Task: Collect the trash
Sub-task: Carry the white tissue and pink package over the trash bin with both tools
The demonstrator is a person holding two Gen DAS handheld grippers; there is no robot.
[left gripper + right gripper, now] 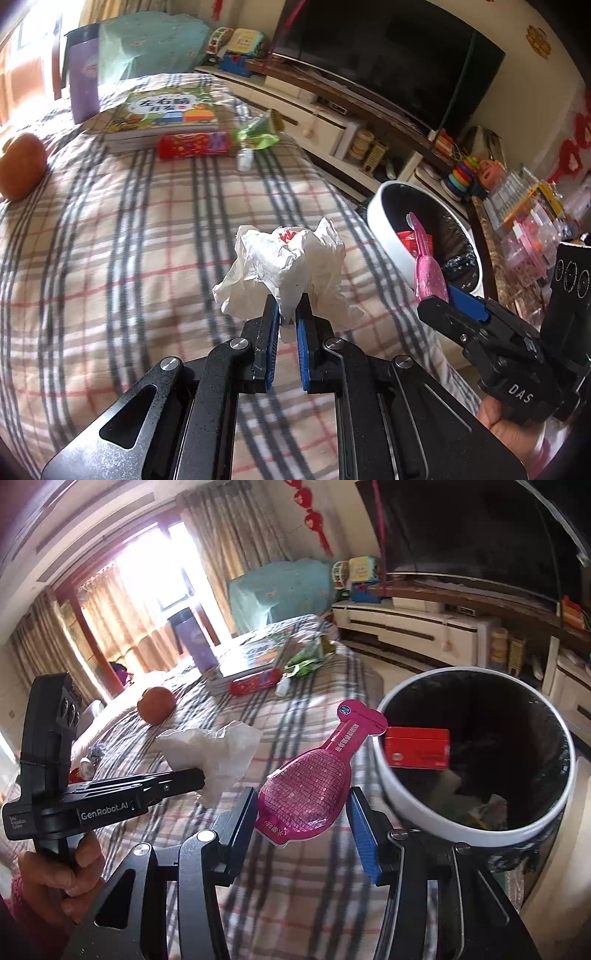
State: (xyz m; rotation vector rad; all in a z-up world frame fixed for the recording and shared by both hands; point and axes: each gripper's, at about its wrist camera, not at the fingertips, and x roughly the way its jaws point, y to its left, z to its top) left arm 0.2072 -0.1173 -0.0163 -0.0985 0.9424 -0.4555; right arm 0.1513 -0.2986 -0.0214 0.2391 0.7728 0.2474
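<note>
Already in the white bin, just beyond the right jaws: a red box and scraps. Still carried: pink pouch pinched in right gripper, crumpled paper pinched in left gripper. Far beyond both jaws, uncollected: green wrapper, small bottle.

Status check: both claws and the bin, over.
Left claw shut on crumpled paper. Right claw clamped on pink pouch. Bin open just right of the pouch, red box inside. Nothing in the way.

two grippers, one bin
</note>
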